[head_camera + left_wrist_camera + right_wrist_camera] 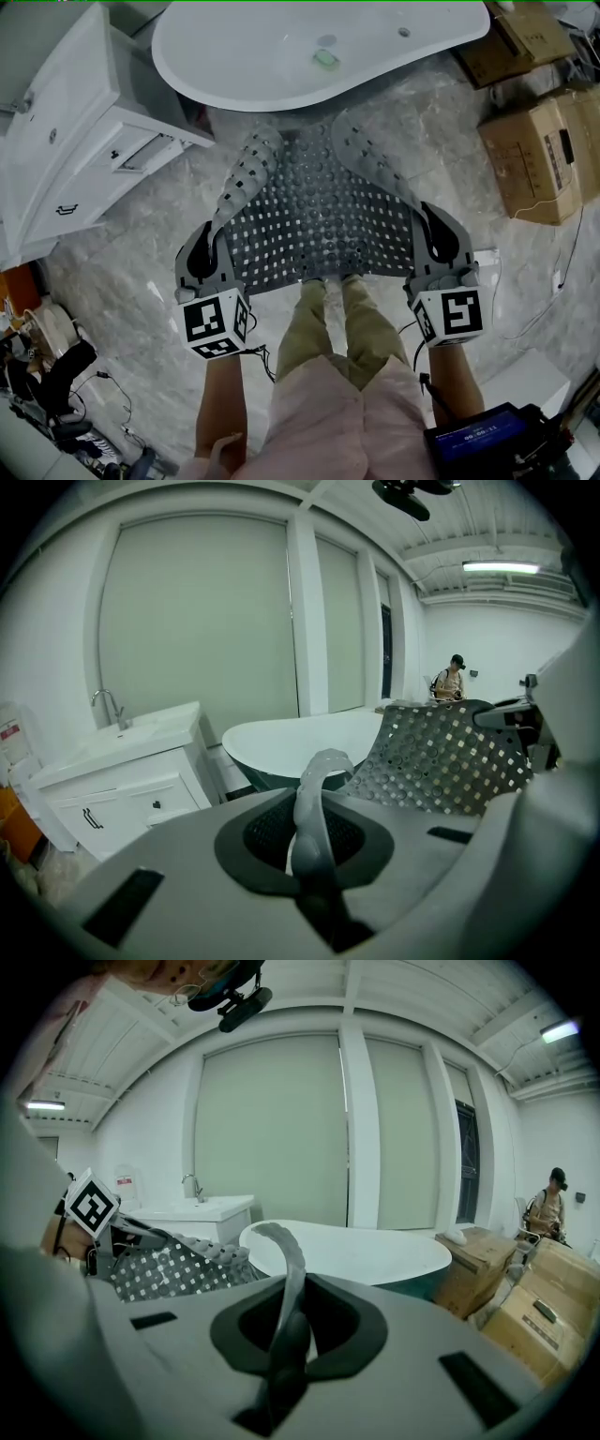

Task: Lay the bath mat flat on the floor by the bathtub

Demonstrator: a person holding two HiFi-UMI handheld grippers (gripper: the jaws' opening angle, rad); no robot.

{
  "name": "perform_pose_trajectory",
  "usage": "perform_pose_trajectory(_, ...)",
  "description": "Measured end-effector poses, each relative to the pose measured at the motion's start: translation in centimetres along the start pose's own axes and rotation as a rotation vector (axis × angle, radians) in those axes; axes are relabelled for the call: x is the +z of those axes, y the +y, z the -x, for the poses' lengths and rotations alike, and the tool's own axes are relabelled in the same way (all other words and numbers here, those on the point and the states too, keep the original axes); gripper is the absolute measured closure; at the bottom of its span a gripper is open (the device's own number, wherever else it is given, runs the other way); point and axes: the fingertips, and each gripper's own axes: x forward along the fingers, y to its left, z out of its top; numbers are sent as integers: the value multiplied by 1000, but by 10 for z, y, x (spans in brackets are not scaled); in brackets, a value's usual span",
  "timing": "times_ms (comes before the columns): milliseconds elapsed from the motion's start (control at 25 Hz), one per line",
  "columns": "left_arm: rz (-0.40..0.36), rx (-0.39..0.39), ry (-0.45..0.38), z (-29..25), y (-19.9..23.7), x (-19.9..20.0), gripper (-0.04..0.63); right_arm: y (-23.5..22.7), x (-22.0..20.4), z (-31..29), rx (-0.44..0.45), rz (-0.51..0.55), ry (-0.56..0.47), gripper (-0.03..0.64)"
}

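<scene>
A grey perforated bath mat [319, 216] is held up above the marble floor [141, 244], just in front of the white bathtub [281, 47]. Its two side edges curl inward. My left gripper [202, 253] is shut on the mat's near left corner and my right gripper [441, 246] on the near right corner. In the left gripper view the mat's edge [314, 789] rises out of the shut jaws, with the sheet [441, 757] spreading right. In the right gripper view the pinched edge [281, 1269] curves up, the sheet [169, 1269] hanging left.
A white vanity cabinet [66, 150] with a sink stands left of the tub. Cardboard boxes [544, 150] sit at the right. Cables and gear [56, 384] lie at the lower left. A person [455, 679] stands far back. My legs [337, 319] are right behind the mat.
</scene>
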Motion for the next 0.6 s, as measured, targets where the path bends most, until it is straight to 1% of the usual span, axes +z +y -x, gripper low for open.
perform_pose_trajectory(200,-7,-4,31,-15,2,-17,555,3,-20,-15,13,-2,32,588)
perform_pose_trajectory(440,-26,-22,59,-20,-21,-42,555,-1,-53,-7,22,-13,59,588)
perform_pose_trajectory(600,-33,-26,79,-33,-33,-59,555,-5,-76,-13,26,-26,75,588)
